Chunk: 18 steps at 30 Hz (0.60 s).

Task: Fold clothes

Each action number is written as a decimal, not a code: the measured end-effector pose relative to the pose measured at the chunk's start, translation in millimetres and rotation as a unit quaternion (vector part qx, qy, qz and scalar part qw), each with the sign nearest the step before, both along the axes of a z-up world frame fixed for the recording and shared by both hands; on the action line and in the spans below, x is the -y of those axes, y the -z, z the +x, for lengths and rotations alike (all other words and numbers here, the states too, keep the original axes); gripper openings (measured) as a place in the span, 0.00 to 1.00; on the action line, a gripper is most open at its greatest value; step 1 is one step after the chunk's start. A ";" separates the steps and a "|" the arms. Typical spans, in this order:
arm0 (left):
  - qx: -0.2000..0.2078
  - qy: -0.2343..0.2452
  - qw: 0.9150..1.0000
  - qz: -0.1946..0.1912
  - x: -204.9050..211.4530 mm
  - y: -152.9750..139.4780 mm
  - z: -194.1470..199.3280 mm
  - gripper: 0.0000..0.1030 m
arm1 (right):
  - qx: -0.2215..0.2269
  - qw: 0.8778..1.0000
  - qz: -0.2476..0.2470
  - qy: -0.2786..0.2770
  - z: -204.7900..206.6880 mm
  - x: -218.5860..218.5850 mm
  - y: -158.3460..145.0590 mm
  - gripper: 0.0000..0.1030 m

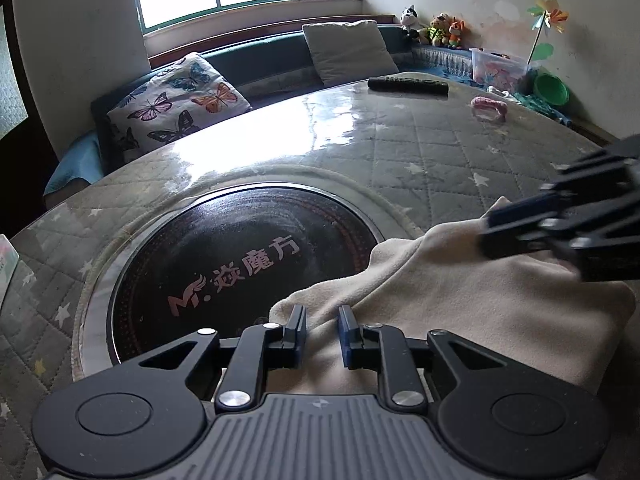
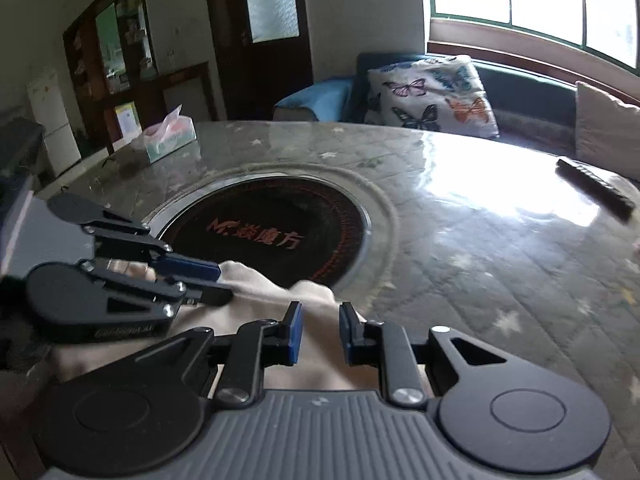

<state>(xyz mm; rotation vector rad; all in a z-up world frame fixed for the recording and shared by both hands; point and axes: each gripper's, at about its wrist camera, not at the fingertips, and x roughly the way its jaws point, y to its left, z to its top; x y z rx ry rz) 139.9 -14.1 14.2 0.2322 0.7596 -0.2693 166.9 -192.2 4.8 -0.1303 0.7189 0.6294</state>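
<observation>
Your left gripper (image 1: 322,316) is clamped on a fold of the cream garment (image 1: 460,300), which lies bunched on the quilted surface (image 1: 400,148) beside the round black burner (image 1: 240,264); your right gripper (image 2: 320,314) pinches the same cloth just alongside.

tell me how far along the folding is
Early. Done: the beige garment lies bunched on the table, partly over the dark round plate, with no neat fold visible. In hand: the left claw and right claw each pinch a ridge of it. Left: spreading, folding and flattening.
</observation>
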 end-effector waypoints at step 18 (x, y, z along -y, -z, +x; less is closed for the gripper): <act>0.011 -0.002 0.999 0.034 10.5 2.5 -2.1 0.19 | -0.014 0.995 0.043 0.087 -4.4 56.9 19.9 0.05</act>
